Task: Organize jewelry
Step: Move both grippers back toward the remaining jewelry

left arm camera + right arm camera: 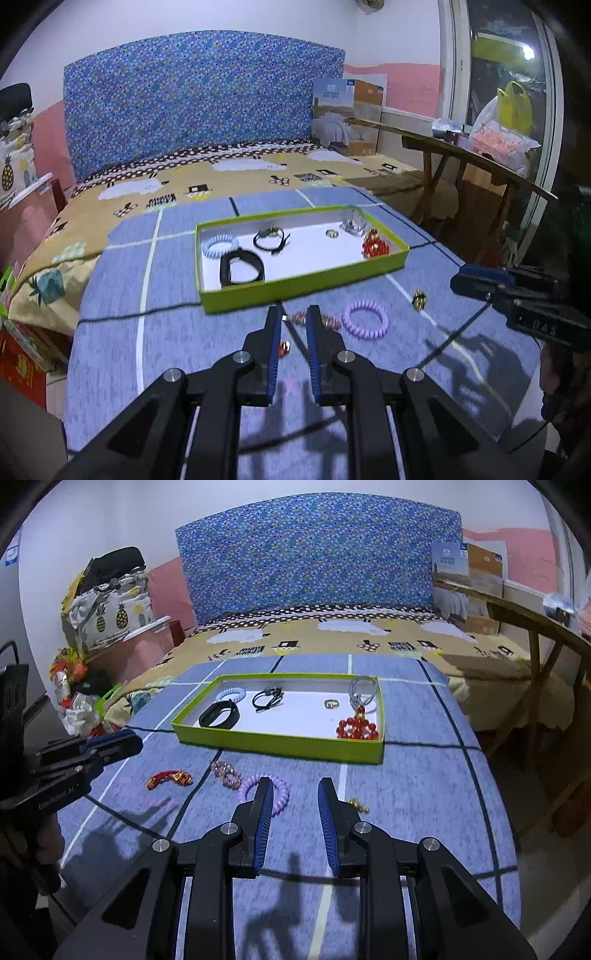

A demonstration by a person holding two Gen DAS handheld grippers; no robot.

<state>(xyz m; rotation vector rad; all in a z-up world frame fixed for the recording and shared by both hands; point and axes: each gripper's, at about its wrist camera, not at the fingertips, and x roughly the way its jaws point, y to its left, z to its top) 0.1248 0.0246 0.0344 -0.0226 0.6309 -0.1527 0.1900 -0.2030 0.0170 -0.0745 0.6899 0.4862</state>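
- we find the left gripper [293, 319] open by a narrow gap, holding nothing; it hangs above the blue cloth [177, 343], and the rose-gold bracelet [327, 320] shows just past its tips.
- we find the right gripper [295, 794] open wider and empty; the purple coil band [281, 794] lies partly behind its left finger [260, 812].
- the green tray [273, 743] sits at 12 o'clock from both tools. in it we note a black band [219, 716], a pale blue coil [231, 694], a black hair tie [267, 700], a ring [331, 703], a clear bangle [362, 694] and red beads [357, 726].
- on the cloth outside the tray: a red-and-gold piece [169, 778] at 10 o'clock of the right gripper, a small gold piece [357, 804] at 3 o'clock.
- writing on the left tool's body, seen in the right view, is too blurred to read.
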